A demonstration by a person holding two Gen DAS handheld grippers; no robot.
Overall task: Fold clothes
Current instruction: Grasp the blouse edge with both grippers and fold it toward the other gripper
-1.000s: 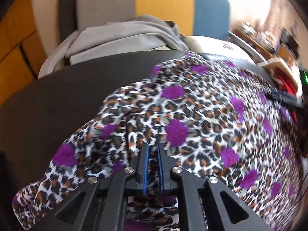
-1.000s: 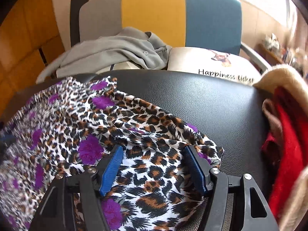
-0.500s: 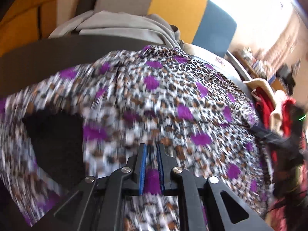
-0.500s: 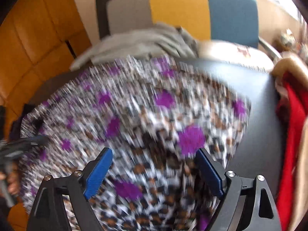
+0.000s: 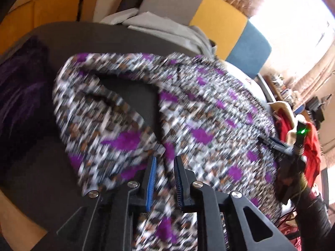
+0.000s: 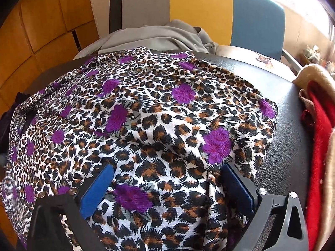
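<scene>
1. One leopard-print garment with purple flowers [image 6: 159,113], spread over one black table [image 6: 278,87].
2. One grey garment [image 6: 150,37] on one chair with grey, yellow and blue back panels [image 6: 201,10].
3. Two grippers: left gripper [image 5: 164,165], right gripper [image 6: 165,175].
4. One red garment [image 6: 320,125], one beige garment [image 6: 314,73].
5. Possibly one dark purple cloth [image 5: 18,87], too blurred to confirm.

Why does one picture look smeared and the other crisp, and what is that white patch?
Left wrist view: the leopard-print garment is streaked by motion blur, and the window at top right is blown out white. Right wrist view: the print is sharp; fisheye bending curves the chair back and the table.
</scene>
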